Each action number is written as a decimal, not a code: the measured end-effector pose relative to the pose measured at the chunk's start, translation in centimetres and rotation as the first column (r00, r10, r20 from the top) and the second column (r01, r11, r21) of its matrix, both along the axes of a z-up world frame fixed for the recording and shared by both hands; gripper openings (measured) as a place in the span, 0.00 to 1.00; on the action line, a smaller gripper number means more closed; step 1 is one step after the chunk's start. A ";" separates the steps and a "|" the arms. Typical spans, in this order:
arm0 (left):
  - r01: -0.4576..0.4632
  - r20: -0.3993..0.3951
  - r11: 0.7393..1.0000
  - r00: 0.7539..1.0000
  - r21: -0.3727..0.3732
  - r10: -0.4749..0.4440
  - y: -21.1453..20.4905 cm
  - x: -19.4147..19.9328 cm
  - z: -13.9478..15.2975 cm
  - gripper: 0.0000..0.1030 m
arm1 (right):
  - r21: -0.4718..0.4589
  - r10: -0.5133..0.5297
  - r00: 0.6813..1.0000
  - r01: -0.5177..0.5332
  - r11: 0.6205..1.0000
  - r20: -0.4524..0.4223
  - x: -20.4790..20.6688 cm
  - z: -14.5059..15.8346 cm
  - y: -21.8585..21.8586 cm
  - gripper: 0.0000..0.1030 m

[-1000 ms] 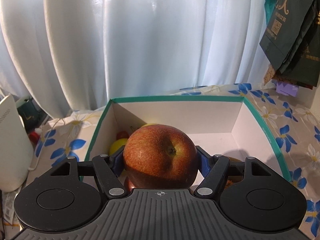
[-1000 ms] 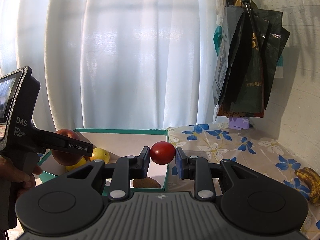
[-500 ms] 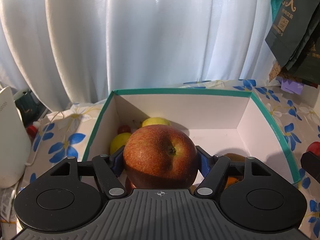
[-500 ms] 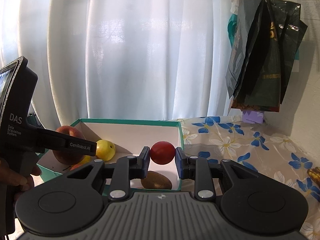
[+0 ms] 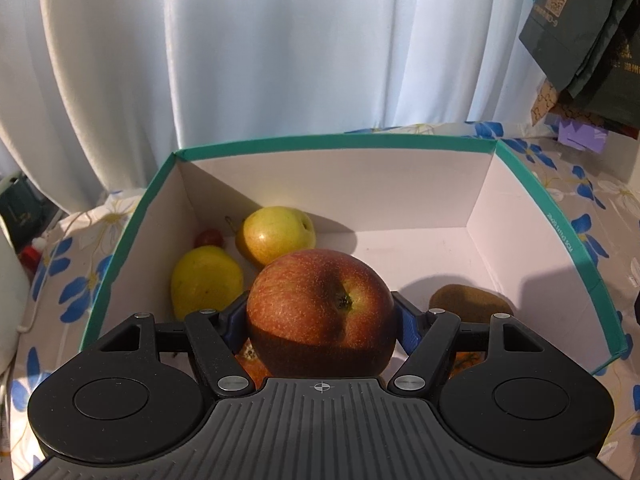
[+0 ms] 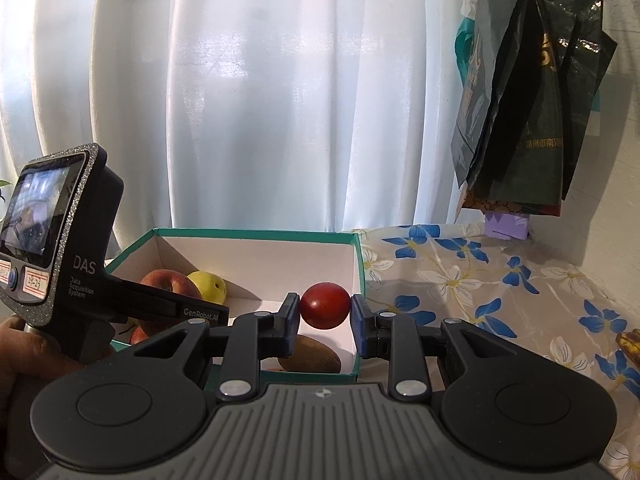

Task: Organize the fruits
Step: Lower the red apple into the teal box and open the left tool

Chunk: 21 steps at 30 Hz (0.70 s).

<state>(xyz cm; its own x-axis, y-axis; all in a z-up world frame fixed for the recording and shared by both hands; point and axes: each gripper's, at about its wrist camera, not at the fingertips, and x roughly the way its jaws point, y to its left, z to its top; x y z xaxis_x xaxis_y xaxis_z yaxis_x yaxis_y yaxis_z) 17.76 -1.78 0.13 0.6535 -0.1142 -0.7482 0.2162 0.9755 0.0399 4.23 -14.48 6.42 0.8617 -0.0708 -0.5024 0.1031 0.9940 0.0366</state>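
My left gripper (image 5: 320,316) is shut on a large red apple (image 5: 320,304) and holds it over the near part of the white box with a teal rim (image 5: 332,142). Inside the box lie a yellow pear (image 5: 276,234), a yellow fruit (image 5: 206,280), a small red fruit (image 5: 209,237), a kiwi (image 5: 468,300) and an orange (image 5: 250,362) under the apple. My right gripper (image 6: 325,312) is shut on a small red tomato (image 6: 325,305) above the box's right end (image 6: 358,264). The left gripper's body (image 6: 60,248) shows there with the apple (image 6: 170,282).
A floral tablecloth (image 6: 480,280) covers the table. Dark bags (image 6: 528,120) hang on the wall at right. A banana (image 6: 630,342) lies at the far right edge. White curtains (image 5: 280,60) hang behind the box. A white object (image 5: 12,300) stands at the left.
Both grippers have moved forward over the box with their fruit. The box interior and its fruit now show more fully in the left wrist view.
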 end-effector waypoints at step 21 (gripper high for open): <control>0.021 -0.047 1.000 0.999 0.011 -0.020 -0.6 1.8 -1.8 0.73 | 0.004 -0.029 1.000 0.029 1.000 -0.008 -0.4 -0.2 -0.3 0.26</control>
<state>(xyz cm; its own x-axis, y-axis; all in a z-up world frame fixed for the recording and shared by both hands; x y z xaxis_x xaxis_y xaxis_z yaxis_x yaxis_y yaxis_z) 19.51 -2.39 -1.64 0.6151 -0.1186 -0.7795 0.2382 0.9704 0.0402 3.81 -14.80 6.26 0.8555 -0.0933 -0.5093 0.1320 0.9904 0.0402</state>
